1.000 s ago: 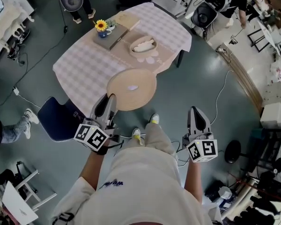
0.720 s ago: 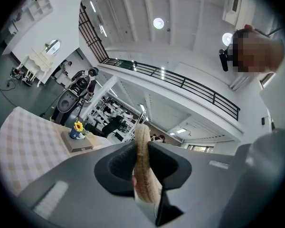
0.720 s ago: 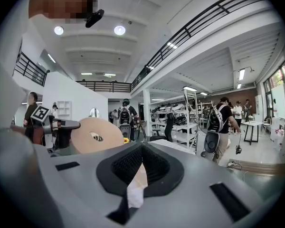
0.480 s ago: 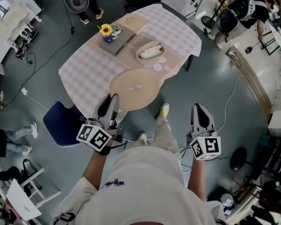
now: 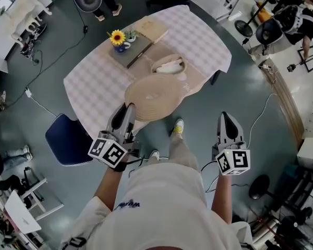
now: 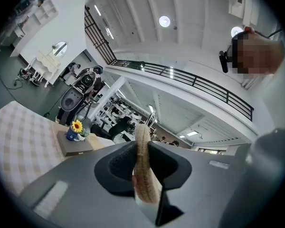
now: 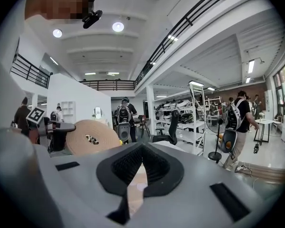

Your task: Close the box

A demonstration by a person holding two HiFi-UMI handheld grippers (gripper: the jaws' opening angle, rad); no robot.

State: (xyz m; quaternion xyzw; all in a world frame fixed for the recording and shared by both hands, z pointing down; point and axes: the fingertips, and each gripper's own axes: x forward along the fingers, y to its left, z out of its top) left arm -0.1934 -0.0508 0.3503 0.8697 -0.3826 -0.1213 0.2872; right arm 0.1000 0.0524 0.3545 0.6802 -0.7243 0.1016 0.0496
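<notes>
The box [image 5: 169, 65] stands open on the table [image 5: 94, 82], and its lid is not on it. Nearest the person, the right gripper [image 5: 225, 117] hangs off to the side, jaws pressed together on nothing. The left gripper [image 5: 129, 108] pinches the near rim of the round woven lid [image 5: 155, 96], its pads clamped on the edge, so the whole disc juts out unsupported toward the box. That one-edge hold is the main risk, I judge: the lid could droop or swivel in the pads, catch the box rim at a slant and land skewed, or push the box along the cloth. Beyond the box, the sunflower vase [image 5: 117, 38] stands close enough for an overshoot to knock it.
</notes>
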